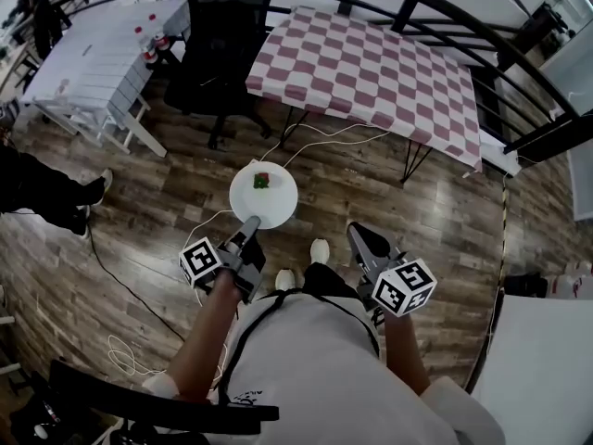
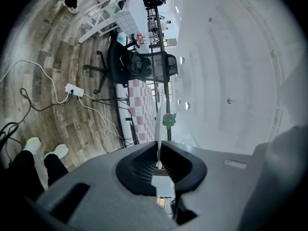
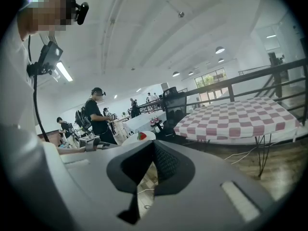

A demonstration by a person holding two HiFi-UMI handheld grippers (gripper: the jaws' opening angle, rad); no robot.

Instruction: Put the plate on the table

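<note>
A round white plate with a small red and green item on it hangs level above the wooden floor. My left gripper is shut on its near rim. In the left gripper view the plate shows edge-on as a thin white line running into the left gripper. The table with the red and white checked cloth stands ahead, beyond the plate. My right gripper is held to the right of the plate, shut and holding nothing. In the right gripper view, the right gripper points toward the checked table.
A black office chair stands left of the checked table. Farther left is a white table with bottles. White cables run over the floor under the plate. A black railing curves behind the table. A person stands at the left.
</note>
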